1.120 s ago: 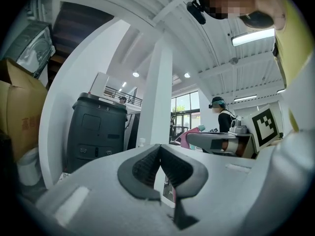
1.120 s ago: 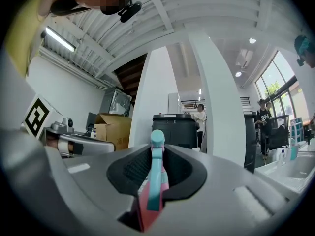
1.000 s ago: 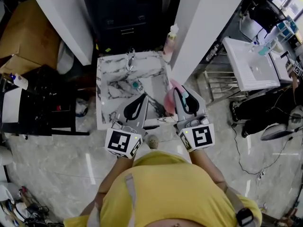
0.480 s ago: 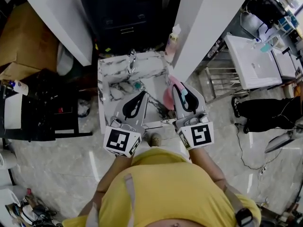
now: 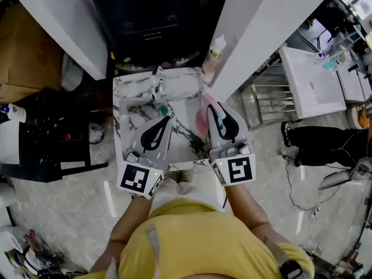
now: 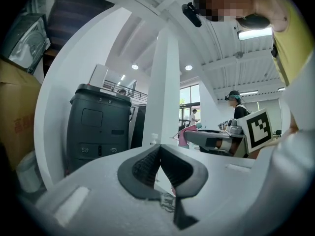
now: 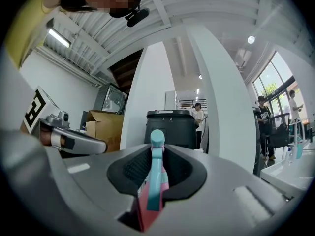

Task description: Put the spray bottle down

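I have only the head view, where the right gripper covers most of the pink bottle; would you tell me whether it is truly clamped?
Observer: Yes. The right gripper has both pads pressed on the teal head of the spray bottle, with the pink body hanging below, as the right gripper view shows.
Operator: Thank you. Is the other one carrying anything?
Observer: No. The left gripper has its jaw tips together with nothing between them, as the left gripper view shows.
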`<state>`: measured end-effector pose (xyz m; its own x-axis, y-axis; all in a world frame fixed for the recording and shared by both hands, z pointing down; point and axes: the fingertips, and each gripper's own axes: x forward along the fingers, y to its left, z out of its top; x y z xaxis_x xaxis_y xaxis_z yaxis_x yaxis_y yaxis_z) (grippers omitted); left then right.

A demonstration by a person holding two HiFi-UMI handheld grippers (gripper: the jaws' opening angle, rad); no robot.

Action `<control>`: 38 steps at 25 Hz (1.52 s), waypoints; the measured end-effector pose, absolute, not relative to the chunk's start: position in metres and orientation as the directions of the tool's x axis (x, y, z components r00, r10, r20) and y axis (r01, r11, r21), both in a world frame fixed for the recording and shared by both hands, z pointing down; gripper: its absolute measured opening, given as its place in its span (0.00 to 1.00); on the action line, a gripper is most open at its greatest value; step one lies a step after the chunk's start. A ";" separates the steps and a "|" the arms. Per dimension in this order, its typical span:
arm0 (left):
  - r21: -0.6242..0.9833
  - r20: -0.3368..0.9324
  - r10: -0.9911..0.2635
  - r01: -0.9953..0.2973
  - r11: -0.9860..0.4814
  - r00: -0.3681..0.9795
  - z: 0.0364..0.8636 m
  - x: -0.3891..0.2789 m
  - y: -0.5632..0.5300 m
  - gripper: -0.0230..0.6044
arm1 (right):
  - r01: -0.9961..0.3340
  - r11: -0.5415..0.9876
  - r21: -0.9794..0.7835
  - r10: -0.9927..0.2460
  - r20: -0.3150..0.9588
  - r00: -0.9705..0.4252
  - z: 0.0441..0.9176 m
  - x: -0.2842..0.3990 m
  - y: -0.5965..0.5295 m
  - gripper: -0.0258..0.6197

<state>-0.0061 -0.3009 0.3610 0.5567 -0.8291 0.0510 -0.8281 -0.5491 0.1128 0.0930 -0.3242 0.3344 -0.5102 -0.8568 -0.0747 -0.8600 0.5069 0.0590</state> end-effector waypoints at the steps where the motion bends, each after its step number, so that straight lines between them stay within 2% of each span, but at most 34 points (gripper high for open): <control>1: 0.112 0.055 -0.827 -0.827 -0.551 0.559 0.363 -0.005 -0.305 0.04 | -0.859 0.509 0.055 -0.856 -0.072 -0.512 0.338 0.092 -0.331 0.14; 14: 0.137 0.097 -0.805 -0.809 -0.572 0.586 0.404 0.005 -0.360 0.04 | -0.848 0.522 0.088 -0.849 -0.044 -0.527 0.392 0.086 -0.409 0.14; 38: 0.196 0.197 -0.795 -0.817 -0.542 0.574 0.465 0.010 -0.411 0.04 | -0.856 0.506 0.109 -0.850 -0.102 -0.516 0.467 0.068 -0.498 0.14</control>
